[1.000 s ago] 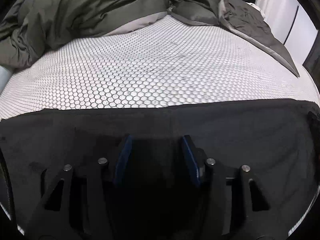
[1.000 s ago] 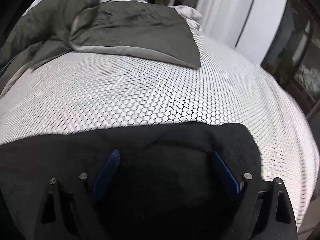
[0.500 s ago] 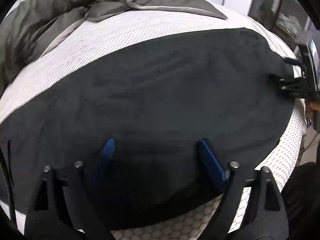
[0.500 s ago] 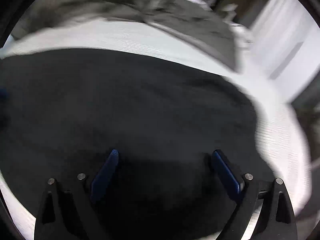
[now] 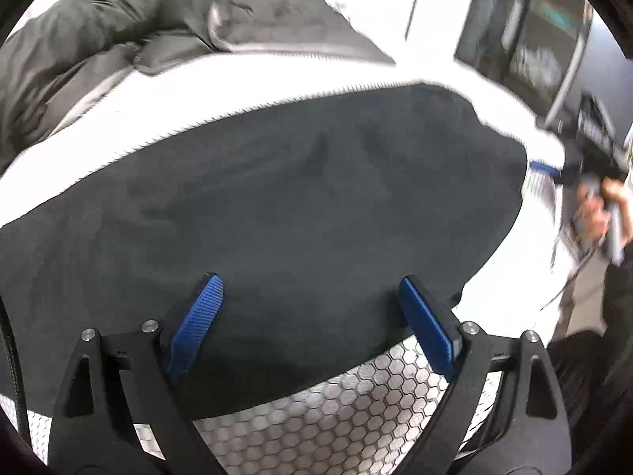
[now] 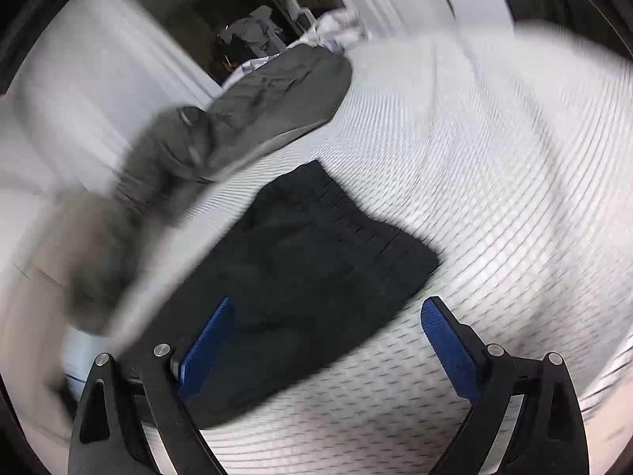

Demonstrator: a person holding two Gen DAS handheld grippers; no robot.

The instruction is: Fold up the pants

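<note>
- The black pants (image 5: 300, 198) lie spread flat on a bed (image 5: 336, 415) covered by a white sheet with a honeycomb print.
- In the left wrist view the pants fill the middle of the picture, with their near edge just in front of the gripper and the patterned sheet showing below it.
- The left gripper (image 5: 312, 316) hangs over that near edge; its jaws are opening, already wide apart, and the 2 blue pads (image 5: 198, 316) press on nothing, though the cloth lies beneath the gap between them.
- The right gripper (image 6: 326, 340) also has its jaws wide apart and holds nothing; its left pad sits over the corner of the pants (image 6: 308, 261), its right pad over bare sheet.
- The right wrist view is smeared by motion, so fine detail of the cloth cannot be told.
- A rumpled grey-green duvet (image 5: 118, 47) lies bunched at the far end of the bed, apart from the pants.
- At the right edge of the left wrist view, a hand (image 5: 597, 213) grips a handle, with 1 blue pad tip just off the far end of the pants.
</note>
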